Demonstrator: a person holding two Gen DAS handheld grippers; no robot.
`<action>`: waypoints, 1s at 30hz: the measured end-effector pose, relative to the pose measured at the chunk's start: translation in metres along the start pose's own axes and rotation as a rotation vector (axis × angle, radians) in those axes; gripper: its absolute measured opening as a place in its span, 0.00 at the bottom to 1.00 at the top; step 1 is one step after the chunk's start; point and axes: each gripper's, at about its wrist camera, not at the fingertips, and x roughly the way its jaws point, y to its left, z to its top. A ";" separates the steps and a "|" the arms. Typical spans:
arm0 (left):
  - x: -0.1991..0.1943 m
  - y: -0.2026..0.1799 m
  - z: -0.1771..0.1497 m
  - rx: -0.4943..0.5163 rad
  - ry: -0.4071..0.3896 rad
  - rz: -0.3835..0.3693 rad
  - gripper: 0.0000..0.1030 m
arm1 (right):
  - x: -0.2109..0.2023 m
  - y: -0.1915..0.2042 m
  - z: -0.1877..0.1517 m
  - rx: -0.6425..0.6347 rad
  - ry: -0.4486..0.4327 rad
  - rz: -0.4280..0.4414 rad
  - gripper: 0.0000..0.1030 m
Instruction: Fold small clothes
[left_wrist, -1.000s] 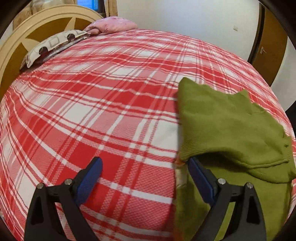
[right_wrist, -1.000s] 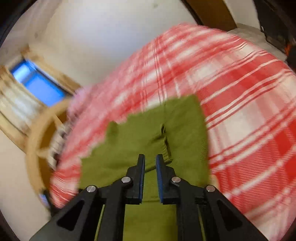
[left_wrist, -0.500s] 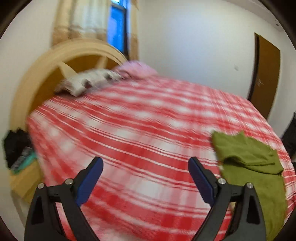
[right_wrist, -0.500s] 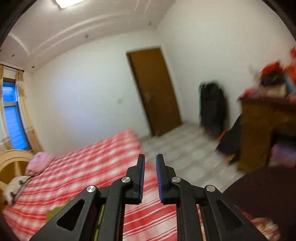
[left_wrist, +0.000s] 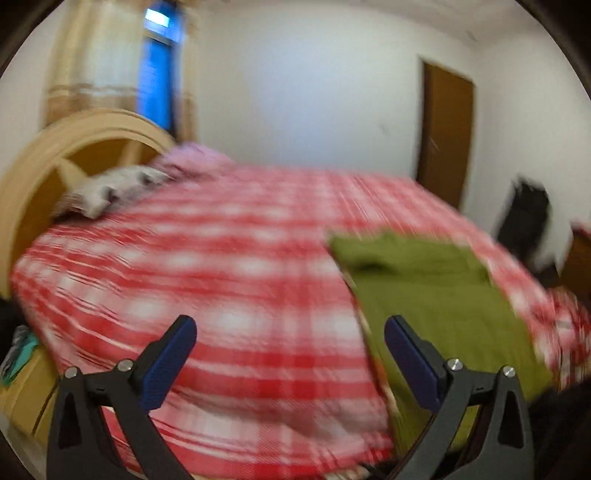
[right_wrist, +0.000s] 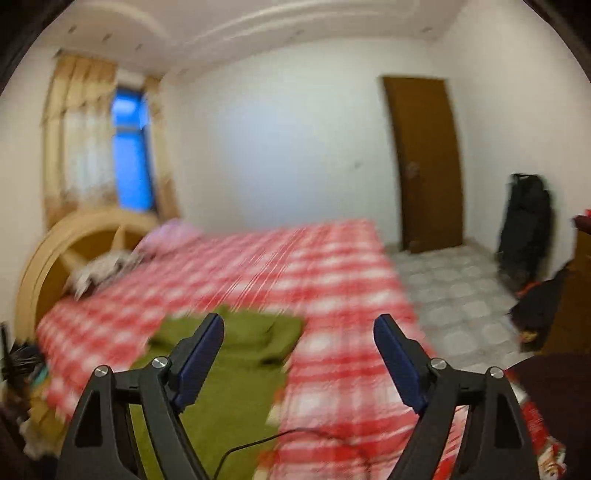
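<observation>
A green knitted garment (left_wrist: 424, 291) lies on the red and white plaid bed (left_wrist: 229, 280), its far end folded back over itself. My left gripper (left_wrist: 290, 332) hangs above the bed's near edge, jaws opening wide, nothing between them; the garment is ahead to its right. In the right wrist view the same garment (right_wrist: 236, 354) lies low and left, under my left finger. My right gripper (right_wrist: 299, 332) is raised above the bed, jaws opening, with nothing held. Both views are blurred.
A curved wooden headboard (left_wrist: 55, 158) and pillows (left_wrist: 110, 188) stand at the far left. A brown door (right_wrist: 424, 158), a tiled floor (right_wrist: 450, 291) and a black bag (right_wrist: 526, 225) lie to the right. A thin dark cable (right_wrist: 266, 439) runs across the bed's near edge.
Both grippers have pulled back and up from the garment, which stays on the bed. The right gripper, shut before, now stands wide apart and has swung back toward the bed.
</observation>
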 end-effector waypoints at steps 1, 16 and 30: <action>0.013 -0.014 -0.013 0.035 0.037 -0.035 1.00 | 0.005 0.009 -0.007 -0.016 0.034 0.032 0.81; 0.095 -0.089 -0.084 0.109 0.297 -0.278 0.85 | 0.039 0.040 -0.052 -0.079 0.187 0.152 0.81; 0.081 -0.094 -0.084 0.096 0.334 -0.500 0.73 | 0.035 0.034 -0.048 -0.065 0.177 0.120 0.81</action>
